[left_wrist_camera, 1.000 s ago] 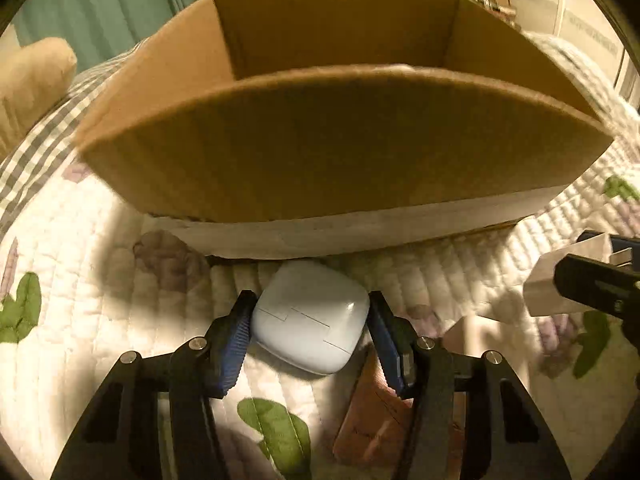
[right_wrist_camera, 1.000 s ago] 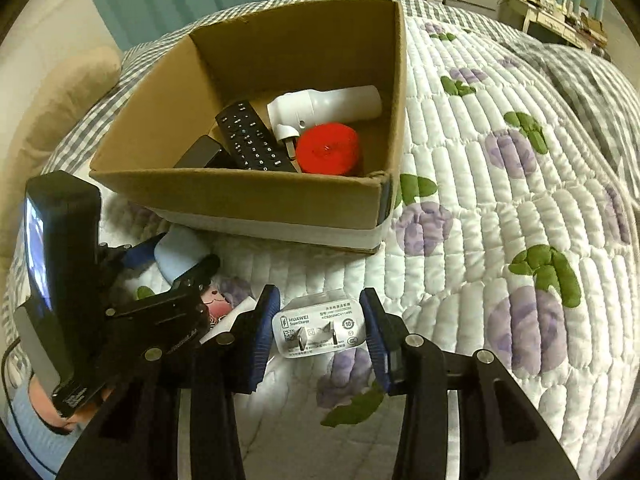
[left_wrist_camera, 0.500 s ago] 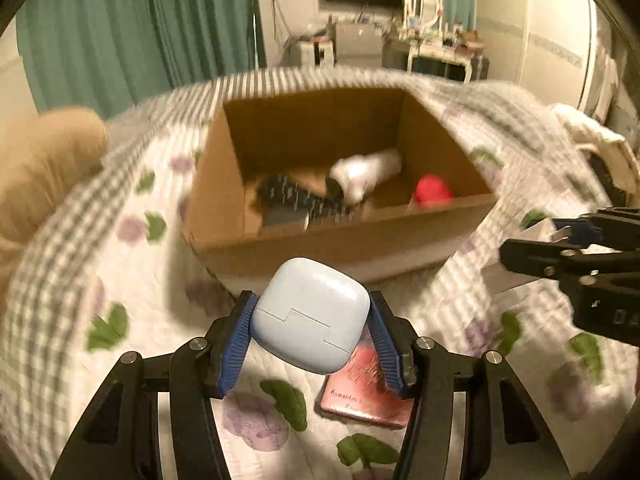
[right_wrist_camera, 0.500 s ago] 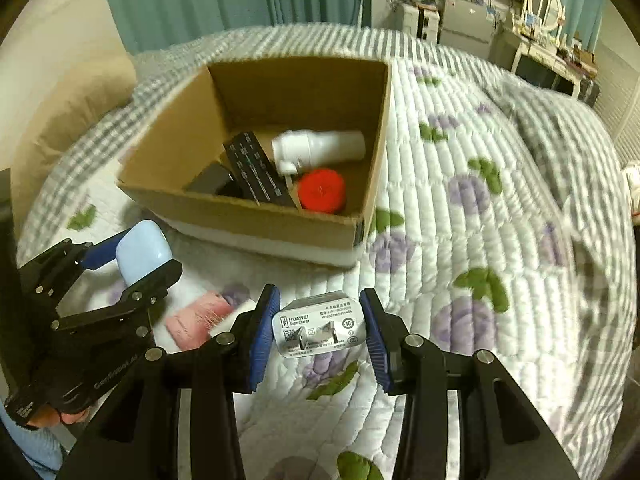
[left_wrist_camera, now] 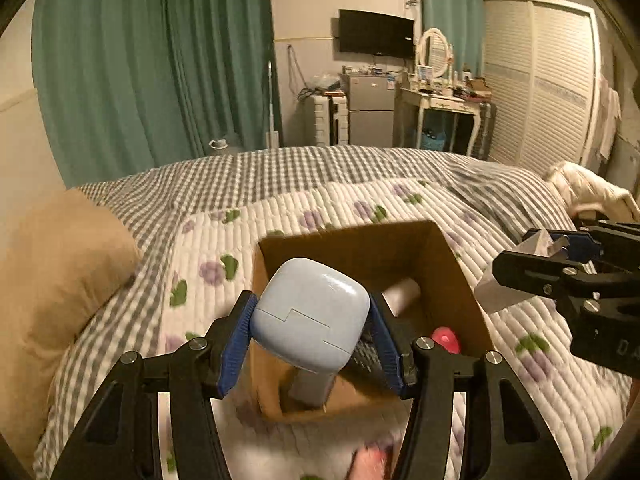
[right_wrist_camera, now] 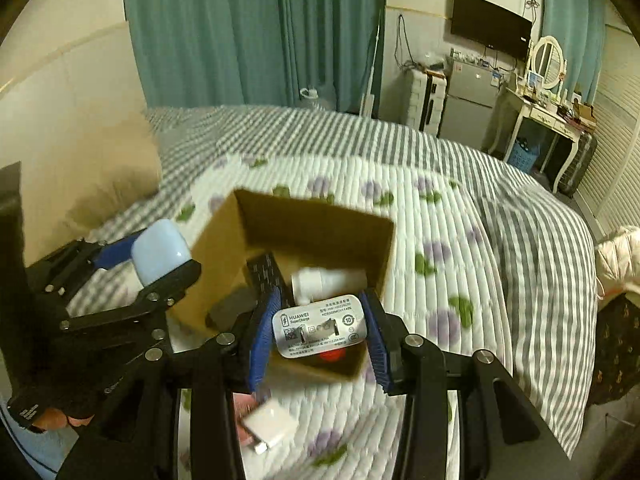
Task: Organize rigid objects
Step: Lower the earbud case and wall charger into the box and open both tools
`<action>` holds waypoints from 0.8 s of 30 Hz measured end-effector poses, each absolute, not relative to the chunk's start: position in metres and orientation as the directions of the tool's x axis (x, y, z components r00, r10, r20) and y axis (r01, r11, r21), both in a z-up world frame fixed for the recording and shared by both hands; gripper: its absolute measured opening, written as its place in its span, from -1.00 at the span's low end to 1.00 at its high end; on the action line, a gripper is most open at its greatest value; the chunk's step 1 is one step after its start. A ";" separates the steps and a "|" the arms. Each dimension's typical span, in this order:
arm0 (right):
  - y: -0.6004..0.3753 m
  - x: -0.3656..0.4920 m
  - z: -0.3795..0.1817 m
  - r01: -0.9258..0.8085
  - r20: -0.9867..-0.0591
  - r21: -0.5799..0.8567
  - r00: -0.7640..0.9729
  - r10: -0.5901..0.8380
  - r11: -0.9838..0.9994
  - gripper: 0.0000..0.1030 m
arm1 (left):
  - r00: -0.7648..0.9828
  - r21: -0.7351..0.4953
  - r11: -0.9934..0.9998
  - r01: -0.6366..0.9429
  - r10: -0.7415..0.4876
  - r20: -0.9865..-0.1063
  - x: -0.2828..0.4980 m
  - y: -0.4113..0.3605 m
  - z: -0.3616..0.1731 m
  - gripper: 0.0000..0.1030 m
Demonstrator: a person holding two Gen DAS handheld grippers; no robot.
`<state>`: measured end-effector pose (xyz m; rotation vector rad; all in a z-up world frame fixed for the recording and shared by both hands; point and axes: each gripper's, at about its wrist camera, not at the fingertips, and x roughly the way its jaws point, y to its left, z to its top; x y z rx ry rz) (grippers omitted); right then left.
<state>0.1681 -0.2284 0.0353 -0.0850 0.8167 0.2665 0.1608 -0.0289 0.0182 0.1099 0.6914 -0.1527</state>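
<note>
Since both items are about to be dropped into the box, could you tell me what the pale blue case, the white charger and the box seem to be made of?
Pale blue case: apparently hard plastic, smooth satin finish, soft highlight and a moulded lid seam.
White charger: likely glossy plastic, printed grey label.
Box: corrugated cardboard, matte brown with raw cut edges.

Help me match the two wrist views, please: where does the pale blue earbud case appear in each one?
Left wrist view: the earbud case sits bottom centre, clamped by the left gripper.
Right wrist view: it shows at the left edge, in that same gripper.
Shared landmark: the open cardboard box on the quilt.
</note>
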 end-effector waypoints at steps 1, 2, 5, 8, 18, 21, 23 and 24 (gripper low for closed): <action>-0.226 0.175 0.037 -0.266 -0.728 0.025 0.656 0.200 0.964 -0.21 | 0.761 0.051 0.984 0.169 -0.097 -0.642 0.170 -0.028 0.018 0.11; -0.225 0.181 0.038 -0.266 -0.728 0.022 0.657 0.198 0.964 -0.21 | 0.757 0.048 0.985 0.168 -0.098 -0.646 0.177 -0.027 0.015 0.11; -0.219 0.205 0.031 -0.264 -0.739 0.013 0.648 0.187 0.964 -0.21 | 0.734 0.028 0.984 0.174 -0.111 -0.670 0.194 -0.028 0.003 0.11; -0.213 0.226 0.013 -0.269 -0.759 0.011 0.625 0.183 0.963 -0.21 | 0.722 0.044 0.983 0.178 -0.100 -0.685 0.202 -0.033 -0.013 0.11; -0.211 0.263 -0.057 -0.244 -0.825 0.060 0.534 0.186 0.968 -0.21 | 0.654 0.057 0.976 0.212 -0.098 -0.750 0.215 -0.045 -0.064 0.11; -0.208 0.265 -0.067 -0.248 -0.828 0.062 0.529 0.188 0.967 -0.21 | 0.646 0.057 0.977 0.207 -0.093 -0.758 0.216 -0.045 -0.070 0.11; -0.207 0.264 -0.068 -0.253 -0.827 0.065 0.528 0.195 0.965 -0.20 | 0.654 0.066 0.978 0.199 -0.082 -0.752 0.214 -0.044 -0.070 0.11; -0.208 0.263 -0.067 -0.251 -0.824 0.069 0.531 0.197 0.965 -0.03 | 0.658 0.069 0.978 0.197 -0.080 -0.749 0.212 -0.043 -0.069 0.12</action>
